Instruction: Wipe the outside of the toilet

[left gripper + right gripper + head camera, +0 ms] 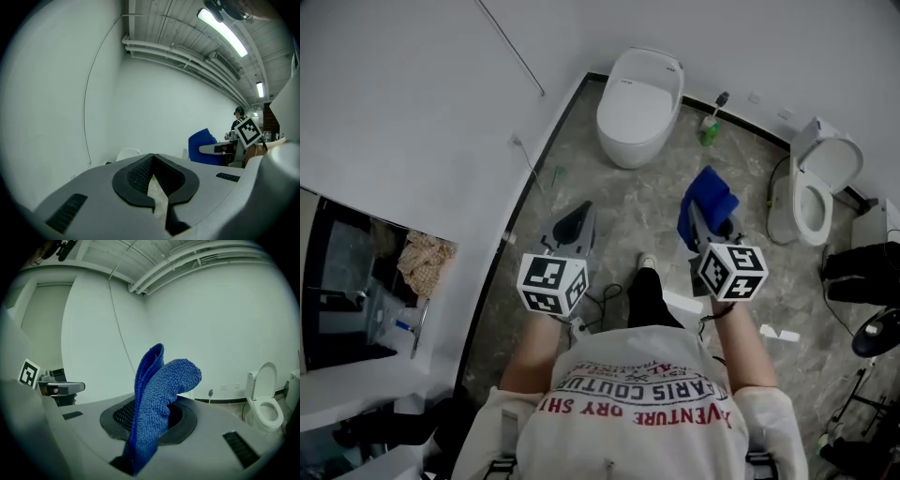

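Observation:
A white toilet (637, 108) with its lid down stands by the far wall, ahead of both grippers; its top (129, 153) shows low in the left gripper view. My right gripper (701, 223) is shut on a blue cloth (708, 199), which sticks up from the jaws (159, 385). It is held over the grey floor, short of the toilet and to its right. My left gripper (579, 216) is held level beside it, jaws shut with nothing in them (153, 158). Neither gripper touches the toilet.
A second toilet (820, 183) with its lid raised stands at the right (265, 401). A green bottle and a brush (710, 127) sit between the two toilets. A white wall with a thin cable (511, 47) runs along the left. Dark equipment (862, 272) crowds the right edge.

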Tool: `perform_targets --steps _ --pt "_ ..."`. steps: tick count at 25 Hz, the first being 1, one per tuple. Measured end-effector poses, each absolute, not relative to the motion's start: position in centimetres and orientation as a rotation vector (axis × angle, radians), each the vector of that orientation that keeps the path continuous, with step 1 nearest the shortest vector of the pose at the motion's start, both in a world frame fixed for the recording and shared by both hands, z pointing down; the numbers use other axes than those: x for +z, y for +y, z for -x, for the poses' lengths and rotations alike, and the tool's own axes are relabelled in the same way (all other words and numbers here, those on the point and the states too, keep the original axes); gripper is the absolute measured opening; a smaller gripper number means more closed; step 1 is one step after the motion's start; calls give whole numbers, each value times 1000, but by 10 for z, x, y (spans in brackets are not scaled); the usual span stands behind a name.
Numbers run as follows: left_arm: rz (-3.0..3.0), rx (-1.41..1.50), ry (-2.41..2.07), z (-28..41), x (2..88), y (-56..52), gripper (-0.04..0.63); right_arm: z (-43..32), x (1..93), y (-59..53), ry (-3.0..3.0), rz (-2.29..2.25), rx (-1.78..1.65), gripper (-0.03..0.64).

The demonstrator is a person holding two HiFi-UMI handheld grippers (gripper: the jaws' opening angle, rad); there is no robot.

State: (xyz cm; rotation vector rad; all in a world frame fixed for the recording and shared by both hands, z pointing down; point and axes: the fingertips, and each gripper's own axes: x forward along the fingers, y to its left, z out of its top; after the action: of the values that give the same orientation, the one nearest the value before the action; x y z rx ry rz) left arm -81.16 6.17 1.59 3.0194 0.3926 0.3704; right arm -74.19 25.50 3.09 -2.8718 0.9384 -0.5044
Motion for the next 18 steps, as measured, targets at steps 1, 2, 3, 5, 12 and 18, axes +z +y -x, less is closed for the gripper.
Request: perform_targets --steps 1,2,3,5,12,18 --pt "-3022 374 377 796 18 58 8 724 33 255 939 2867 -505 72" --pt "-3024 376 360 779 19 56 8 705 34 255 943 2862 -508 72" --pt "-3024 377 342 761 19 53 8 685 36 254 951 2856 -516 72" --pt "-3023 378 311 724 18 49 8 645 39 251 977 2843 -536 72" --pt "-3037 363 243 589 4 52 8 499 36 253 1057 2823 -558 72" --pt "-3032 395 198 499 13 31 8 399 41 246 1046 2824 -586 72"
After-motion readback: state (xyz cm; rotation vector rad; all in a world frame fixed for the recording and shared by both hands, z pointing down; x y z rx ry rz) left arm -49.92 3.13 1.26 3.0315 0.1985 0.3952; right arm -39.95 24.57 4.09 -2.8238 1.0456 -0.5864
